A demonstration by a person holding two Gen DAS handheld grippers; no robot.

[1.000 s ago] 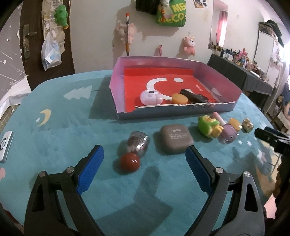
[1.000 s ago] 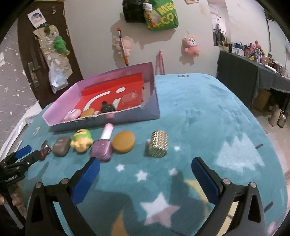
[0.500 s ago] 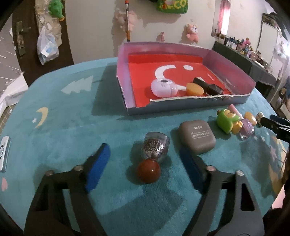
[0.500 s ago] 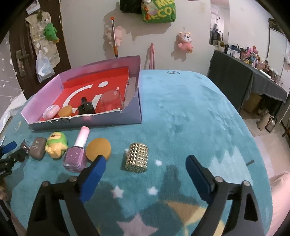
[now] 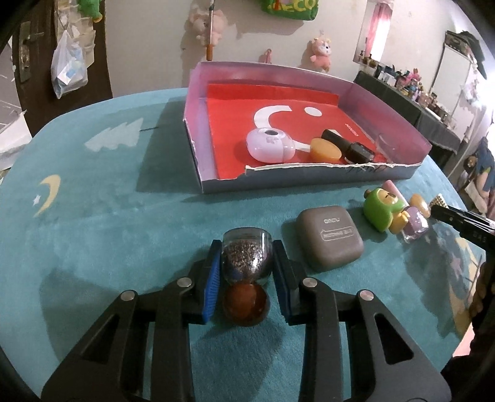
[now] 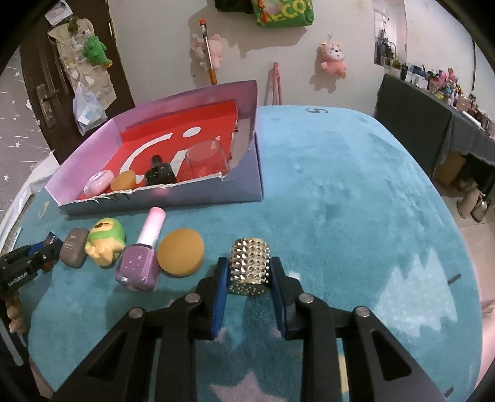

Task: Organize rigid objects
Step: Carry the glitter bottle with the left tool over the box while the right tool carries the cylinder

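Left wrist view: left gripper (image 5: 247, 272) closed just now on glitter bottle (image 5: 246, 258), blue pads against both sides of its clear body, dark red ball cap (image 5: 246, 304) toward the camera.
Right wrist view: right gripper (image 6: 249, 286) likewise just closed, clamped on studded gold cylinder (image 6: 250, 265) lying on its side on teal mat (image 6: 340, 198).
Where things lie: both held pieces on the mat, in front of cardboard box (image 5: 309, 181); grey case (image 5: 329, 236), green toy (image 5: 382, 207), purple polish bottle (image 6: 140, 264) and orange puck (image 6: 181, 256) in a row between them.
Already in box: white pod (image 5: 270, 150), orange disc (image 5: 324, 150), black bottle (image 5: 349, 147), clear cup (image 6: 205, 160).
Doing it well: lift straight up before swinging, clear the torn front wall, keep both arms apart over the box; probably set down on bare red floor away from the clear cup; round bottle likely to slip if tilted.
Writing: "QCY" on grey case lid, smaller line below unreadable; "GenRobot.AI" on the left gripper's body in the right wrist view; partial "ECO" on green plush bag (image 6: 283, 12) on the wall; a "5"-like mark at the mat's far edge.
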